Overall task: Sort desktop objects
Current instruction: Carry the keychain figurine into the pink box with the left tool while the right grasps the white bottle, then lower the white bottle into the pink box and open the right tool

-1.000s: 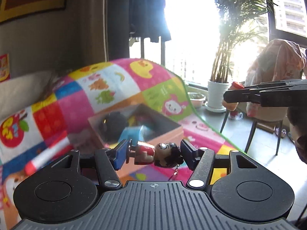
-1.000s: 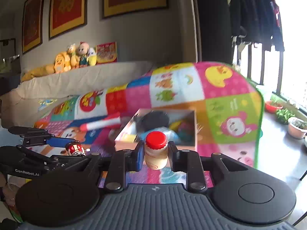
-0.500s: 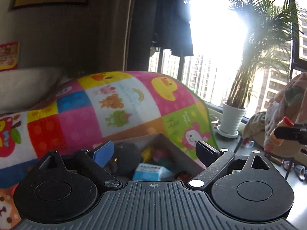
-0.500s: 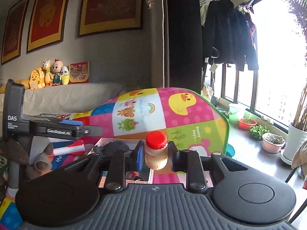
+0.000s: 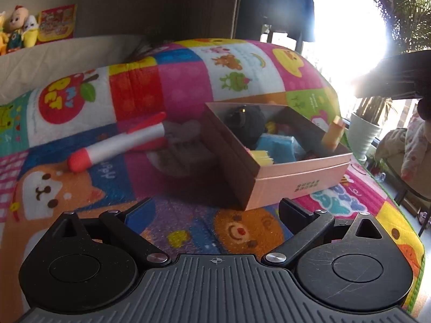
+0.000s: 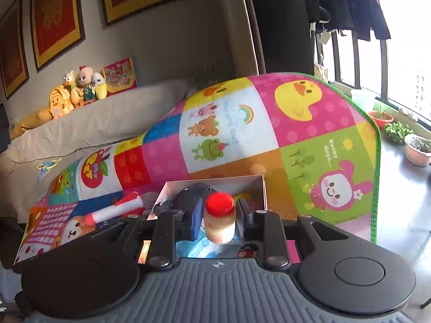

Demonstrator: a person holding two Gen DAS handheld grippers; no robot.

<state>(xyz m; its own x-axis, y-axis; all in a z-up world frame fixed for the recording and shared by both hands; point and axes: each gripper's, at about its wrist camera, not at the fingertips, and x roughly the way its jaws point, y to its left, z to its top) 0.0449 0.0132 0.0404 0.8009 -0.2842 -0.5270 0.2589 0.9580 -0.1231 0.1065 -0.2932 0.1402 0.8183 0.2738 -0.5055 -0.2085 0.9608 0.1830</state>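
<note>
Bottle round, red-capped, over rectangular pink cardboard box

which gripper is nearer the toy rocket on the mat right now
Left. The left gripper hangs open over the mat just short of the toy rocket. The right gripper is over the pink box beside it.

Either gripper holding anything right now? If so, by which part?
Left gripper: wide open, empty. Right gripper: the red-capped bottle sits upright between its fingers over the box, at shoulder height; jaws just opening, gaps visible, so not clamped.
</note>
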